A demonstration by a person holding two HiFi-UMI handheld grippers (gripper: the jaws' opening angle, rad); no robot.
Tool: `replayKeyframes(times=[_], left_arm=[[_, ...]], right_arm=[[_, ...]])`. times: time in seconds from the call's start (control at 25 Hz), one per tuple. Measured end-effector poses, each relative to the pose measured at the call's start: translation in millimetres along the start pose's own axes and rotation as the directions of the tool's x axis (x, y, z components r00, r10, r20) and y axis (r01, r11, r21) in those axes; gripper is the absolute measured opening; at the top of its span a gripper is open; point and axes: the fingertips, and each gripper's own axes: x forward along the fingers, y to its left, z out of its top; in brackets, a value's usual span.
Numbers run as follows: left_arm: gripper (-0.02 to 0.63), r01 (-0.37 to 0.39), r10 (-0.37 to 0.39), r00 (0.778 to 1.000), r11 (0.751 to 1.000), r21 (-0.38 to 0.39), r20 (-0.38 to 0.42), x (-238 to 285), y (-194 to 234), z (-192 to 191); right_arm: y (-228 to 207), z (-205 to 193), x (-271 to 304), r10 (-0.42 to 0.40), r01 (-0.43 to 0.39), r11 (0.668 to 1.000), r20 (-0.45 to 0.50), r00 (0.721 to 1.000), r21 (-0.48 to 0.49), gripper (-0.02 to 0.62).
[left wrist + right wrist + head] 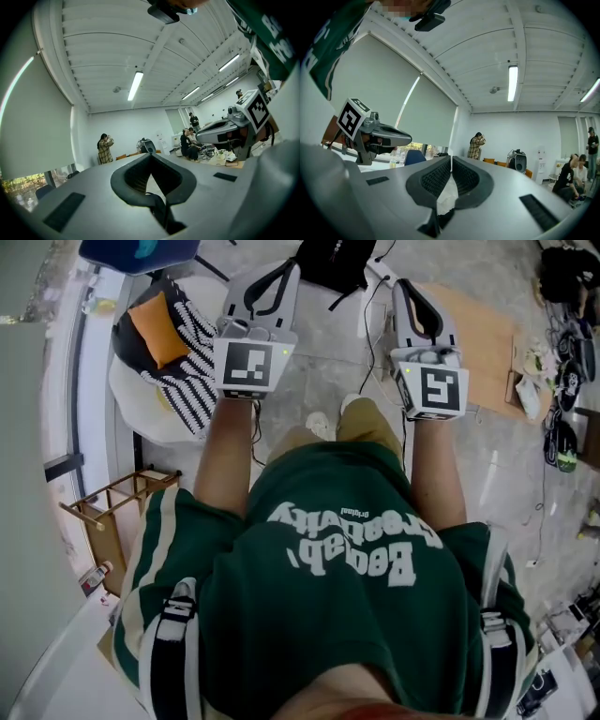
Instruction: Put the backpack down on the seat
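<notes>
Your left claw [281, 274] and right claw [406, 289] are both closed and empty. The black backpack [333, 263] lies on the floor at 12 o'clock, just beyond and between them. The seat [141, 411] is at 10 o'clock.

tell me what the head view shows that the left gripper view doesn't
Head view only: the white seat with a striped cushion on it, the floor, the wooden rack. Left gripper view only: ceiling lights and a standing person in a plaid shirt. Both: the right gripper and the green shirt.
</notes>
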Motion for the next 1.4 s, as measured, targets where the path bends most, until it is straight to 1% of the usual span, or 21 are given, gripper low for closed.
replayKeyframes(times=[0.16, 0.32, 0.52, 0.64, 0.76, 0.8, 0.88, 1.0, 1.12, 1.28, 1.4], left_arm=[[0.018, -0.001, 0.001, 1.000, 1.000, -0.010, -0.012, 41.4, 8.2, -10.0], [0.018, -0.003, 0.003, 1.000, 1.000, -0.008, -0.017, 99.3, 22.5, -17.6], [0.018, 0.006, -0.007, 0.999, 1.000, -0.017, -0.045, 181.0, 43.2, -58.1], [0.018, -0.008, 0.008, 0.998, 1.000, 0.005, -0.057, 232.2, 54.6, -54.3], [0.018, -0.029, 0.026, 0.996, 0.999, -0.038, -0.081, 274.1, 59.4, -54.6], [0.018, -0.027, 0.025, 0.997, 0.999, -0.026, -0.080, 286.1, 61.9, -53.5], [0.018, -0.020, 0.021, 0.998, 1.000, 0.024, -0.063, 306.3, 70.6, -42.4], [0.018, -0.021, 0.024, 0.998, 0.999, 0.046, -0.065, 331.7, 84.0, -43.3], [0.018, -0.010, 0.013, 0.996, 1.000, 0.029, -0.091, 358.3, 94.6, -58.5], [0.018, 0.005, -0.003, 0.998, 1.000, 0.029, -0.055, 394.8, 125.1, -71.3], [0.018, 0.023, -0.023, 0.999, 1.000, 0.001, -0.047, 424.2, 156.5, -88.9]], right_arm=[[-24.7, -13.0, 30.6, 0.005, -0.004, 1.000, -0.010, 1.000, 0.007, 0.035], [-61.4, -25.0, 77.6, 0.020, -0.020, 1.000, -0.012, 1.000, 0.006, 0.035], [-114.4, -34.2, 152.6, 0.051, -0.051, 0.999, -0.003, 0.999, 0.009, 0.035], [-149.2, -40.2, 191.5, 0.070, -0.070, 0.997, 0.011, 0.998, 0.013, 0.035], [-182.4, -45.9, 223.8, 0.080, -0.080, 0.997, 0.027, 0.996, 0.018, 0.035], [-190.8, -47.9, 233.0, 0.081, -0.081, 0.997, 0.030, 0.996, 0.017, 0.035], [-200.7, -52.5, 250.9, 0.084, -0.084, 0.996, 0.030, 0.996, 0.016, 0.035], [-213.1, -59.8, 276.1, 0.087, -0.087, 0.996, 0.027, 0.996, 0.025, 0.036], [-227.6, -67.9, 300.1, 0.084, -0.085, 0.996, 0.021, 0.996, 0.035, 0.035], [-236.3, -81.8, 345.9, 0.070, -0.070, 0.997, 0.006, 0.998, 0.041, 0.035], [-238.8, -93.0, 388.6, 0.051, -0.050, 0.998, -0.015, 0.999, 0.040, 0.035]])
